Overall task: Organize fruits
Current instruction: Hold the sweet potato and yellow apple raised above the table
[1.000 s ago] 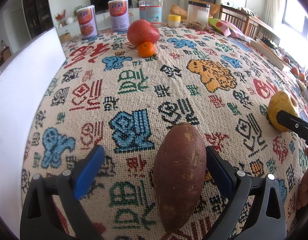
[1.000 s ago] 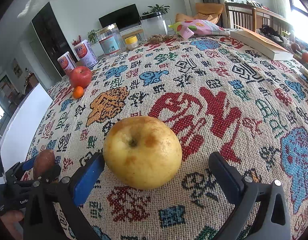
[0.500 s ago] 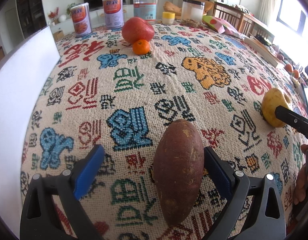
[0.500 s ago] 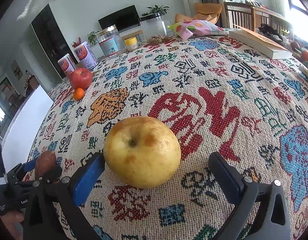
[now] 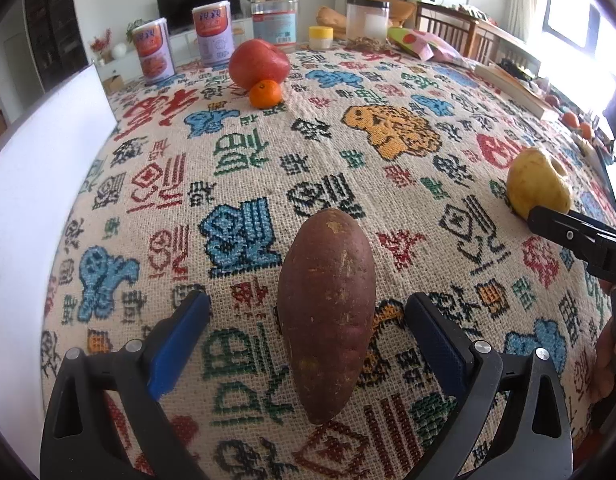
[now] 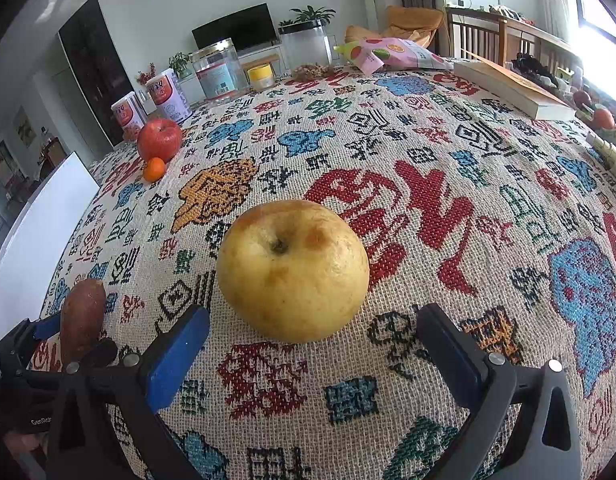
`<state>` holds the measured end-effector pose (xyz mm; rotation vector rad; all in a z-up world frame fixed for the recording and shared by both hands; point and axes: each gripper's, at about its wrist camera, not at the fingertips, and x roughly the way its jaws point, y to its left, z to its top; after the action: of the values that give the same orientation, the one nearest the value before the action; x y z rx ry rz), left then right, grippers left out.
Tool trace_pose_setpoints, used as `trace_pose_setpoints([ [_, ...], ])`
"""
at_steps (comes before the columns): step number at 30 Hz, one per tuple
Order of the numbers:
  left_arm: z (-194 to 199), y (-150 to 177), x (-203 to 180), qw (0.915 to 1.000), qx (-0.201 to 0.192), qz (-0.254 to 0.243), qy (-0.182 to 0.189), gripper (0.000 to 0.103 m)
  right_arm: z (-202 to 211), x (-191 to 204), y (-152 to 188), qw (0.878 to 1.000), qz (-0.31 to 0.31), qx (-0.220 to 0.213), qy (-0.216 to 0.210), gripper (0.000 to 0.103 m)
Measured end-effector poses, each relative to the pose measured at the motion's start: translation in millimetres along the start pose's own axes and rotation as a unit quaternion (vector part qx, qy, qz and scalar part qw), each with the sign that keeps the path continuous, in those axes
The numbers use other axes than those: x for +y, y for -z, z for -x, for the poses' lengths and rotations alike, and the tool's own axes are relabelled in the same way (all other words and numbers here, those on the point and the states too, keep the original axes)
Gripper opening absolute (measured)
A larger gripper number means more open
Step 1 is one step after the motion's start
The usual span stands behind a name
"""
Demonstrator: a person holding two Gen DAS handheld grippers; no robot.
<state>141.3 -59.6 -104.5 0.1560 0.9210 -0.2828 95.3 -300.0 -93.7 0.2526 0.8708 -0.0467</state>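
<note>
A brown sweet potato (image 5: pixel 328 312) lies on the patterned tablecloth between the open jaws of my left gripper (image 5: pixel 308 324); neither pad touches it. It also shows in the right wrist view (image 6: pixel 81 316). A yellow apple (image 6: pixel 291 270) sits just ahead of my open right gripper (image 6: pixel 312 336), its near side between the fingertips, untouched. The apple shows in the left wrist view (image 5: pixel 538 184) at the right. A red apple (image 5: pixel 259 62) and a small orange (image 5: pixel 265 93) sit together at the far side.
Two printed cans (image 5: pixel 153 54), a labelled jar (image 5: pixel 273 20), a small yellow-lidded jar (image 5: pixel 320 37), a clear container (image 5: pixel 367 16) and a snack bag (image 6: pixel 392 54) stand along the far edge. A book (image 6: pixel 512 88) lies at far right. A white board (image 5: pixel 35 160) borders the left.
Both grippers have drawn back a little: the sweet potato and the yellow apple sit slightly farther from the cameras. Both stay open.
</note>
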Motion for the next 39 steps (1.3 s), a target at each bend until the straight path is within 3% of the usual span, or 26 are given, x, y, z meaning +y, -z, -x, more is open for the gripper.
trace_pose_setpoints([
  [35, -0.2, 0.6, 0.6, 1.0, 0.0, 0.001, 0.001, 0.101, -1.2, 4.8, 1.3, 1.0, 0.014, 0.006, 0.015, 0.103],
  [39, 7.3, 0.2, 9.6, 0.9991, 0.031, 0.006, 0.029, 0.099, 1.7, 3.3, 1.2, 1.0, 0.012, 0.006, 0.001, 0.103],
])
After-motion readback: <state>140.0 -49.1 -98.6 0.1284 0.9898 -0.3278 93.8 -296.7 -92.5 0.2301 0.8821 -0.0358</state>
